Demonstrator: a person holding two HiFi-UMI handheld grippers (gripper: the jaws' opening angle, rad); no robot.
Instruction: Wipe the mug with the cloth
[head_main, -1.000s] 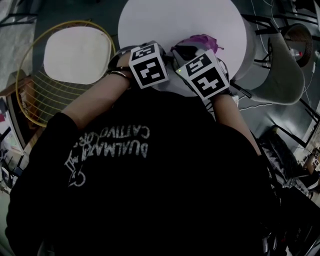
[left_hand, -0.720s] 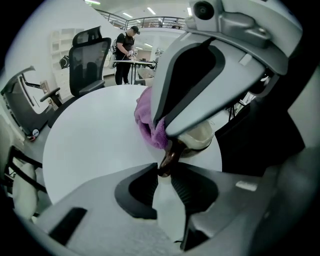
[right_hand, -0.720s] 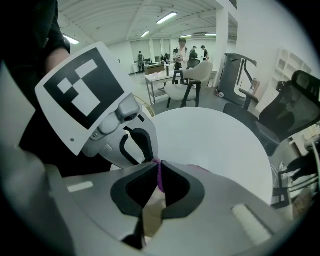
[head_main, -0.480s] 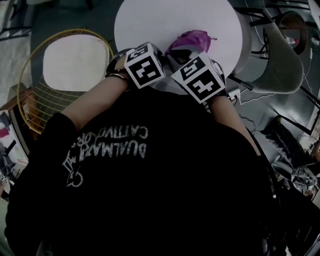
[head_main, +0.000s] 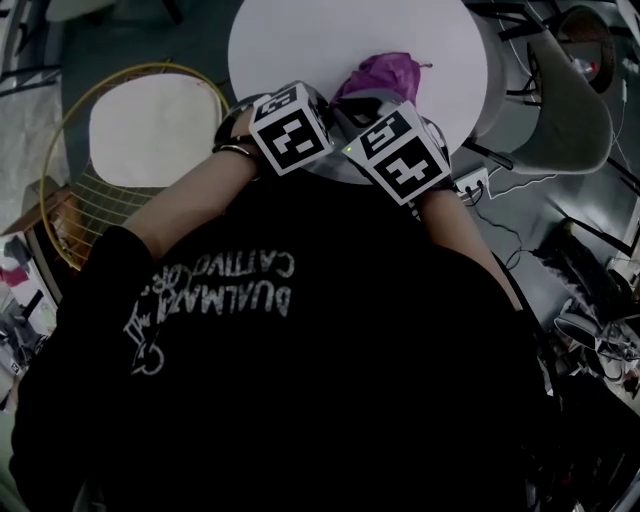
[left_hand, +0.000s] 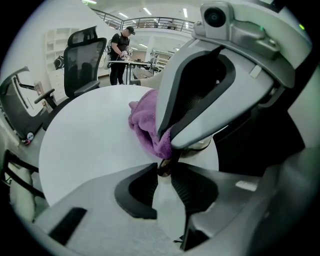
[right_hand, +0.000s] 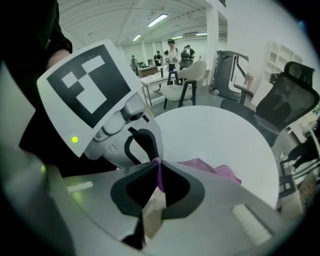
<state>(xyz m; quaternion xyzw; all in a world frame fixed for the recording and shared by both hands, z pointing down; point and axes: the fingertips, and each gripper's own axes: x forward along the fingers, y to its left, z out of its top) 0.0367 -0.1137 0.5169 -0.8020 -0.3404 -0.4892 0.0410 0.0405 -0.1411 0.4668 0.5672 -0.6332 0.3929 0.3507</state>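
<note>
1. Left gripper (left_hand: 164, 169): in its own view I found the two jaws closed at the tips on a small dark part. I took this part to be the edge of the mug (left_hand: 202, 145), though little of it showed. The mug's pale body with a dark band sat just beyond the tips, mostly hidden behind the other gripper.

2. Right gripper (right_hand: 158, 174): its jaws were pressed together on a thin fold of the purple cloth (head_main: 385, 75). A beige surface showed through the gap below the jaws; I could not tell what it was.

3. Cloth: apart from the pinched fold, it lay bunched on the round white table (head_main: 330, 35). It was just beyond both grippers, on the side of the table nearest me.

4. Gripper position: in the head view I saw both grippers side by side at the near edge of the table. Both pointed steeply down, and their marker cubes (head_main: 290, 128) faced the camera.

5. Surroundings: a yellow wire chair (head_main: 60, 180) with a white cushion stood left of the table. A black office chair (left_hand: 85, 57) stood beyond the far edge of the table.
</note>
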